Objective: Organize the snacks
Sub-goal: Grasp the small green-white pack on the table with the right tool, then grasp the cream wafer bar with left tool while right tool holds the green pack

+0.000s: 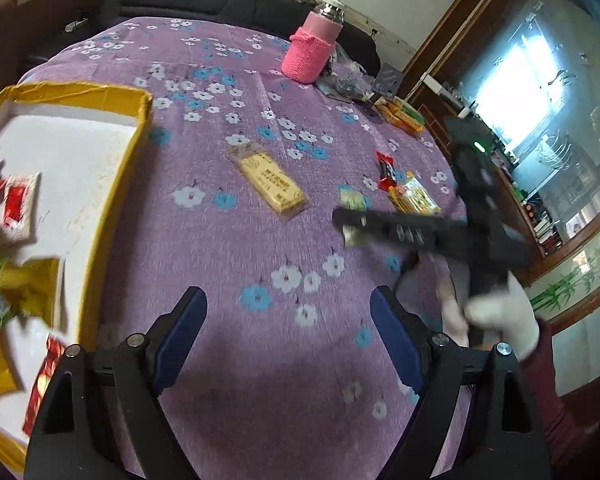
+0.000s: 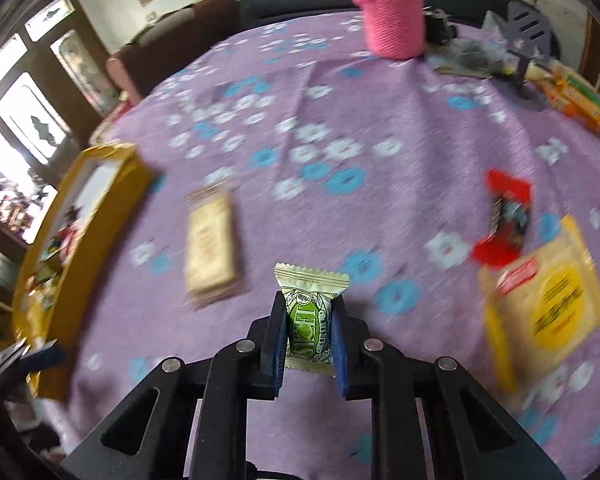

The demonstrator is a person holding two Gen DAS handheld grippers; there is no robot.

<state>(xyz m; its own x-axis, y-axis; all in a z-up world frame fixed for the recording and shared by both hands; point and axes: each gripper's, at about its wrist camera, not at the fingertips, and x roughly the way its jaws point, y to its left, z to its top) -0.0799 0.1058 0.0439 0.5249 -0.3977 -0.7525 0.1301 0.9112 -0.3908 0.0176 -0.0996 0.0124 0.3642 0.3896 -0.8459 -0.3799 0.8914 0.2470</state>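
Note:
My right gripper (image 2: 307, 310) is shut on a small green-and-white snack packet (image 2: 309, 320), held above the purple flowered tablecloth (image 2: 340, 120). It also shows in the left wrist view (image 1: 352, 220), blurred, with the packet (image 1: 353, 200) partly hidden. My left gripper (image 1: 288, 304) is open and empty, just right of the yellow box (image 1: 116, 184), which holds several snack packets. A yellow bar snack (image 1: 266, 184) lies mid-table, also in the right wrist view (image 2: 212, 248). A red packet (image 2: 504, 220) and a yellow packet (image 2: 548, 304) lie at the right.
A bottle in a pink knitted sleeve (image 1: 312, 52) stands at the far side, next to clutter and orange-green packets (image 1: 404, 118). A dark sofa (image 1: 180, 0) lies behind the table. A wooden cabinet with glass (image 1: 540, 140) is at the right.

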